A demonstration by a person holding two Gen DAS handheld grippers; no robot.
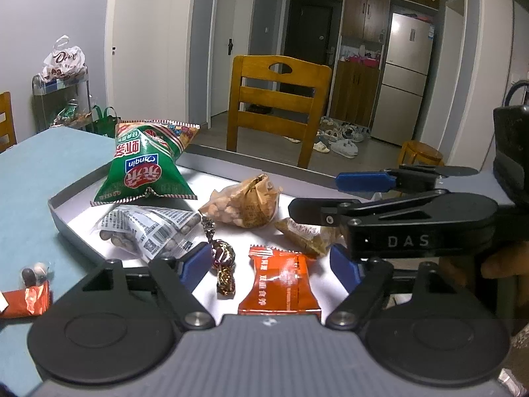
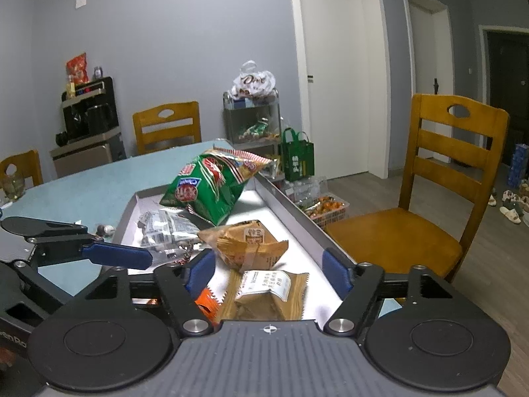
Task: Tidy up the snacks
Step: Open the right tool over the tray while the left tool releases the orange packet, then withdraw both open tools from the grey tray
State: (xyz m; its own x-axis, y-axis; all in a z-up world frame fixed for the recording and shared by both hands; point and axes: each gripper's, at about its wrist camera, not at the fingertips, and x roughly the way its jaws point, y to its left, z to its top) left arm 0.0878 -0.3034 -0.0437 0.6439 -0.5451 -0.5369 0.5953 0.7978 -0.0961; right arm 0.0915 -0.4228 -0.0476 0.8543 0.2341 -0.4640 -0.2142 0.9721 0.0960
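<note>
Grey and shallow, the tray (image 1: 62, 213) is set on the blue worktop (image 1: 39, 172); the snacks are gathered inside it; a green bag (image 1: 148, 165) is seen at its far end, a brown peanut pack (image 1: 244, 203) in the middle, an orange wrapper (image 1: 281, 281) at the near edge. The left tool (image 1: 269, 264) is held released above the orange wrapper, nothing being pressed; the right tool (image 2: 267, 269) is also released, over a tan packet (image 2: 267, 292); two small snacks (image 1: 28, 291) are left outside the tray.
</note>
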